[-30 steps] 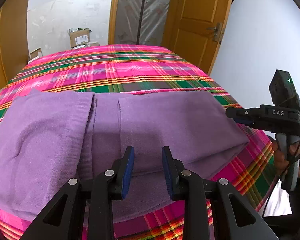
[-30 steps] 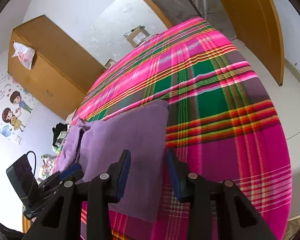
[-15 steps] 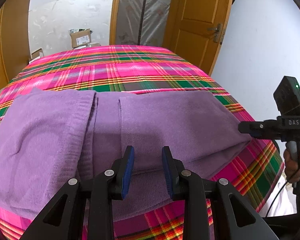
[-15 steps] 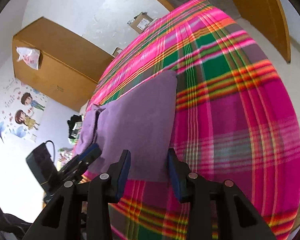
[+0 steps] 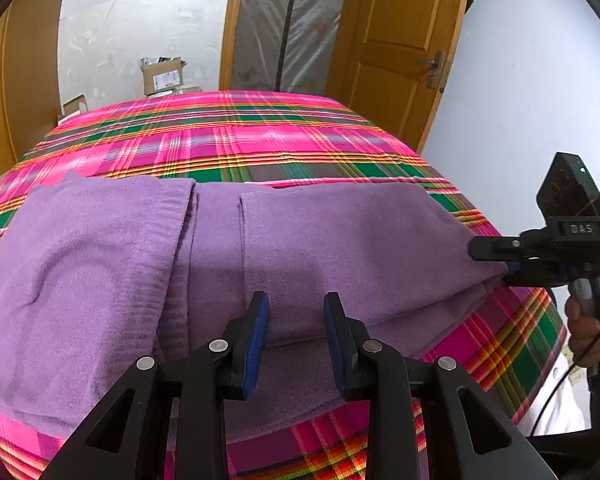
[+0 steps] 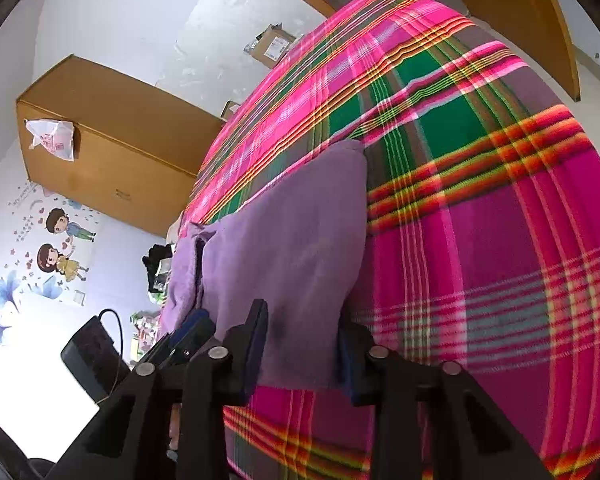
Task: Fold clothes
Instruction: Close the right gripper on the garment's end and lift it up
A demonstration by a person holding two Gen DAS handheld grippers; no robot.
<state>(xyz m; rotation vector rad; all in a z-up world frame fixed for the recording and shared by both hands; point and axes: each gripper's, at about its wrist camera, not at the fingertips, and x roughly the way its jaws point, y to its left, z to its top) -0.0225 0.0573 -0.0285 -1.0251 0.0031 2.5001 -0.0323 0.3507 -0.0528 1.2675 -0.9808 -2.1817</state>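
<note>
A purple fleece garment [image 5: 340, 248] lies flat along the near edge of a bed covered in a pink, green and orange plaid sheet [image 5: 236, 140]. Both of its sides are folded inward over the middle, leaving a narrow strip of the layer beneath showing between two upright fold edges. The left panel carries soft creases; the right panel lies smoother and tapers to a doubled corner at the bed's right side. Its lower layer reaches almost to the mattress edge.
</note>
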